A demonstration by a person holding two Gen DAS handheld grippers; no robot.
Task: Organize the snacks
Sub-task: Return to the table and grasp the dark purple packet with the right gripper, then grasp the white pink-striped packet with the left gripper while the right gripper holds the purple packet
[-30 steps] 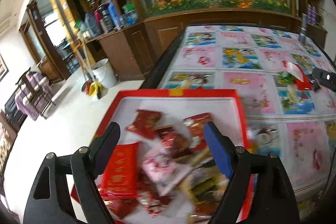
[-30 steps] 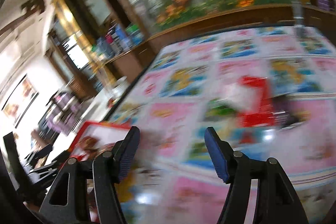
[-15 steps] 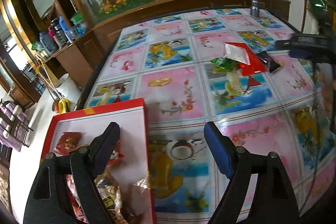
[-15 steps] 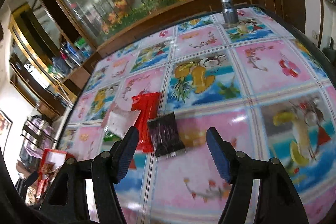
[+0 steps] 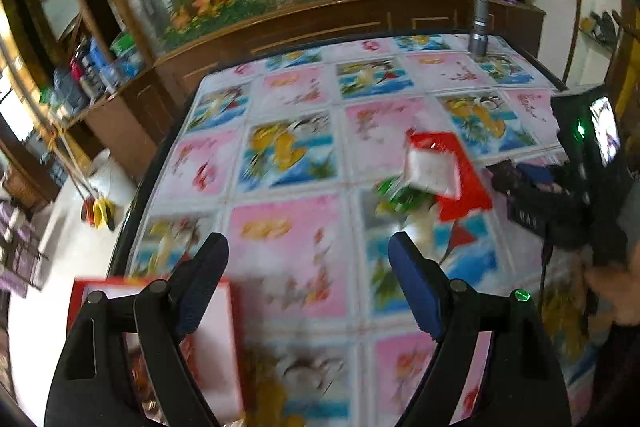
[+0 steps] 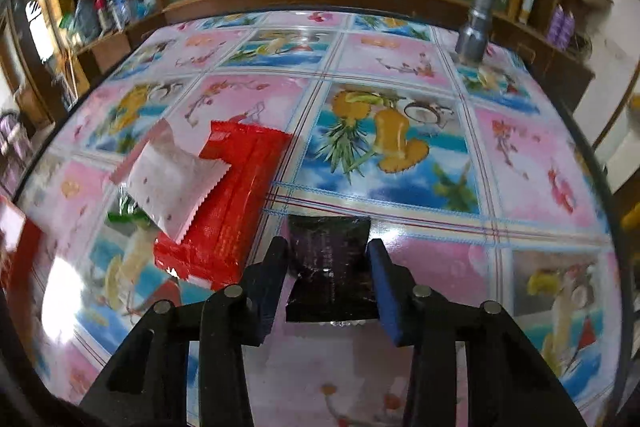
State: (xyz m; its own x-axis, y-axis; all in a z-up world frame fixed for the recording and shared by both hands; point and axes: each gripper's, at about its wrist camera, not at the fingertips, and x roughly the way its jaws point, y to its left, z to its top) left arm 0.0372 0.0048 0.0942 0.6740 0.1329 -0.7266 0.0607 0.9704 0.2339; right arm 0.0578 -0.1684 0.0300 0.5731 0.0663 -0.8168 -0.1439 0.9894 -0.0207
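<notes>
Right hand-held gripper (image 6: 328, 267) now lower, jaws pinching black snack packet (image 6: 330, 267) between them.

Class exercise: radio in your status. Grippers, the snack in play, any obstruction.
Right gripper pinching dark packet on the tablecloth. Left gripper open, empty, above the table. Red packet close beside, white packet overlapping it.

Bright indoor light; glare on glossy tablecloth (image 6: 60, 291); left view motion-blurred; fisheye bends edges, dark corners.
</notes>
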